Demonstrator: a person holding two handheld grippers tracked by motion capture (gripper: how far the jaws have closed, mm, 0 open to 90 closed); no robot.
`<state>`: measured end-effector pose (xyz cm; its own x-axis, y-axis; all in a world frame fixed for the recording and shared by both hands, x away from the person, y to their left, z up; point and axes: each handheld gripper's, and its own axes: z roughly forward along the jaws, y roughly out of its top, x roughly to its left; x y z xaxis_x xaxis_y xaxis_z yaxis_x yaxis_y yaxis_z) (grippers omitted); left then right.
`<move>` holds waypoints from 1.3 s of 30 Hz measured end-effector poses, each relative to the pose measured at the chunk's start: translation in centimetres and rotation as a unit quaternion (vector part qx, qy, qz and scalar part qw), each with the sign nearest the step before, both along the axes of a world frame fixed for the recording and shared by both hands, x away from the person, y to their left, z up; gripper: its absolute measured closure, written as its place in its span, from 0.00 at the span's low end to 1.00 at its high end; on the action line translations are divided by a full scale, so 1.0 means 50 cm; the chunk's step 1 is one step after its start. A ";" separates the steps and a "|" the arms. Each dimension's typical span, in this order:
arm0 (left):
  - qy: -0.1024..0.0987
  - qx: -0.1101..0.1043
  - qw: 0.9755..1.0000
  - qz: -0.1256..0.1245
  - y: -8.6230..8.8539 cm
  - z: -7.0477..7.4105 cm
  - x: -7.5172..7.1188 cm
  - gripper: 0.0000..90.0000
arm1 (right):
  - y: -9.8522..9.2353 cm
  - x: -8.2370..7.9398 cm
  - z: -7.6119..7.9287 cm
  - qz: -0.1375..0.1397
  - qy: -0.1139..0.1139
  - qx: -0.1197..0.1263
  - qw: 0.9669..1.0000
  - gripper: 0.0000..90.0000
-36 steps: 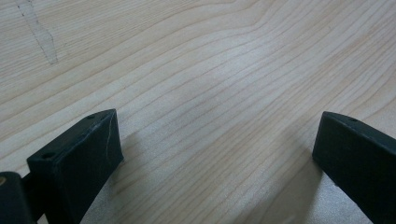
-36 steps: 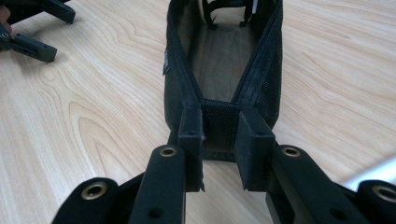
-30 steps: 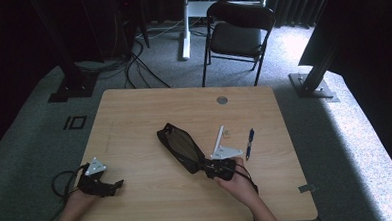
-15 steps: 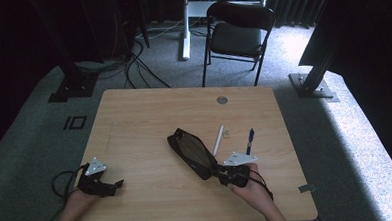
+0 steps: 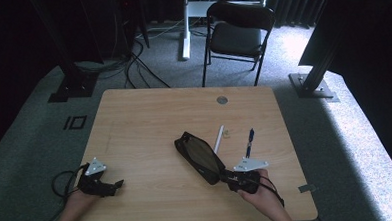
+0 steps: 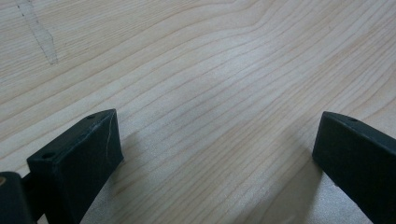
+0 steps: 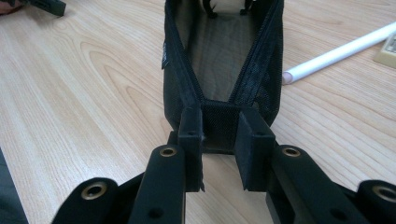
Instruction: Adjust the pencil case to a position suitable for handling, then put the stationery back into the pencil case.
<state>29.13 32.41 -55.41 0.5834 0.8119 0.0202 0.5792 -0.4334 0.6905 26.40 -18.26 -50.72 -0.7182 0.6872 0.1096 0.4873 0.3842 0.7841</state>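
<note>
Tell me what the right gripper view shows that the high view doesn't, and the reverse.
Right gripper view alone: the tool's pads clamped on the near end of the open black pouch, its zipper parted and the inside visible.

High view alone: the blue pen, the folding chair, the left tool resting open on the table.

Both: pouch, white pen, small beige piece, wooden tabletop.

A black mesh pencil case (image 5: 200,157) with a dark olive-grey lining lies on a pale wood-grain table (image 5: 149,122). Beside it are a white pen (image 5: 219,139), a dark blue pen (image 5: 249,142) and a small cream eraser (image 5: 227,134). Both grippers, left (image 5: 118,184) and right (image 7: 220,135), are black with light grey plates.
</note>
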 end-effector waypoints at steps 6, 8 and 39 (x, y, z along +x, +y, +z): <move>0.000 0.000 1.000 0.000 0.000 0.000 0.000 0.02 | -0.001 0.002 0.009 0.007 -0.008 0.002 1.000 0.77; 0.000 0.000 1.000 0.000 0.000 0.000 0.000 0.02 | -0.001 0.002 0.013 0.008 -0.009 0.007 1.000 0.74; 0.000 0.000 1.000 0.000 0.000 0.000 0.000 0.02 | -0.045 0.099 0.077 -0.099 -0.077 0.045 0.991 0.60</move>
